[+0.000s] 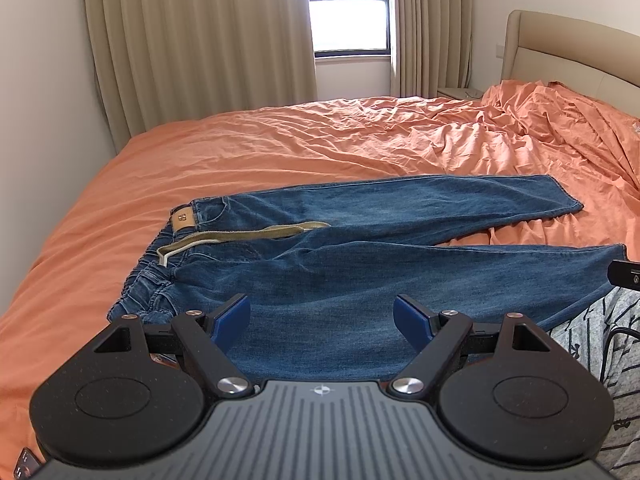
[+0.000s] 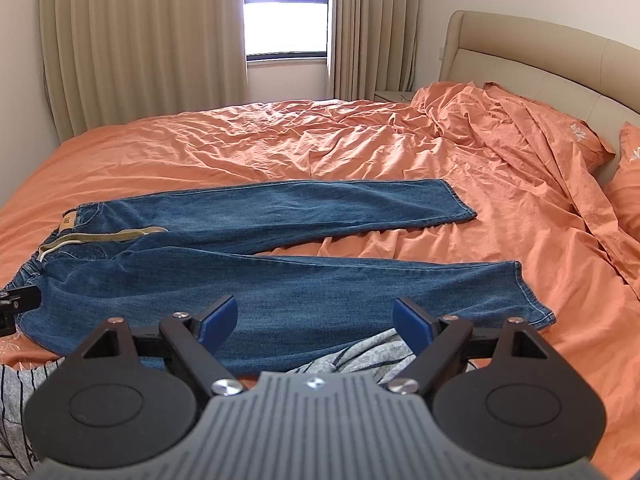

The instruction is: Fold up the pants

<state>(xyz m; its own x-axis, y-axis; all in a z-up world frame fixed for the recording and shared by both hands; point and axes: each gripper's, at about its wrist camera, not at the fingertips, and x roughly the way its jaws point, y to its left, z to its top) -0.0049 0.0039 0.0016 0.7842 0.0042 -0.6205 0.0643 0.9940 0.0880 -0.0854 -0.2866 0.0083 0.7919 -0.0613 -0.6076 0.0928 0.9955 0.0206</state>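
Observation:
Blue jeans (image 1: 340,256) lie flat on the orange bed, waistband to the left with a tan label and a khaki drawstring (image 1: 240,236), both legs spread apart to the right. They also show in the right wrist view (image 2: 280,280). My left gripper (image 1: 322,320) is open and empty, hovering over the near leg by the waist. My right gripper (image 2: 314,320) is open and empty, over the near leg's lower half.
The orange bedsheet (image 1: 280,140) is wrinkled, with a bunched duvet and pillows (image 2: 540,140) at the right by the beige headboard (image 2: 520,52). Curtains and a window stand behind. A grey striped garment (image 2: 360,354) lies at the near edge.

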